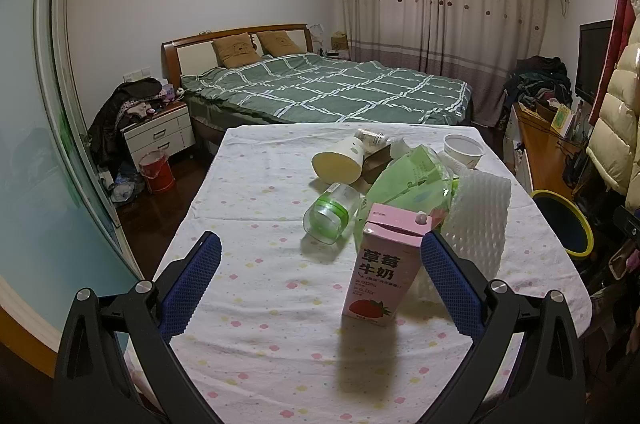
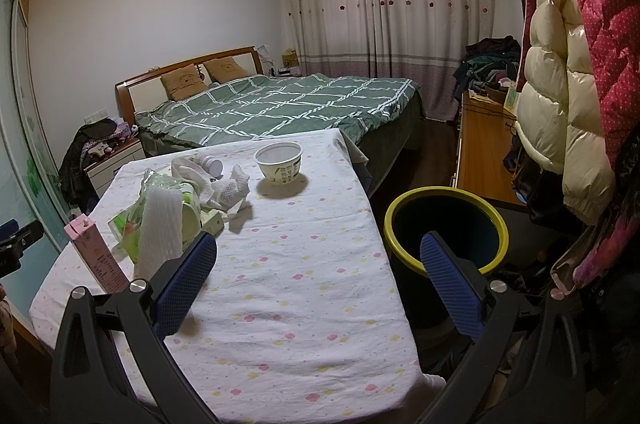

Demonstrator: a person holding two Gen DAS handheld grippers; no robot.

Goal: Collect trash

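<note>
A pile of trash lies on a table with a flowered cloth (image 1: 256, 304). A pink strawberry-milk carton (image 1: 382, 264) stands upright nearest me, close to the right finger of my open left gripper (image 1: 320, 256). Behind it lie a clear bottle with a green band (image 1: 330, 218), a tipped paper cup (image 1: 338, 163), green plastic wrap (image 1: 408, 179), white foam netting (image 1: 478, 216) and a white bowl (image 1: 463, 148). My right gripper (image 2: 318, 258) hangs open over the table's right edge, empty. The yellow-rimmed bin (image 2: 446, 230) stands beside the table, partly behind the right finger.
A bed with a green checked cover (image 1: 328, 89) stands behind the table. A nightstand (image 1: 158, 133) and a red bucket (image 1: 156, 169) are at the left. A wooden desk (image 2: 482, 151) and hanging padded coats (image 2: 560, 95) crowd the right side.
</note>
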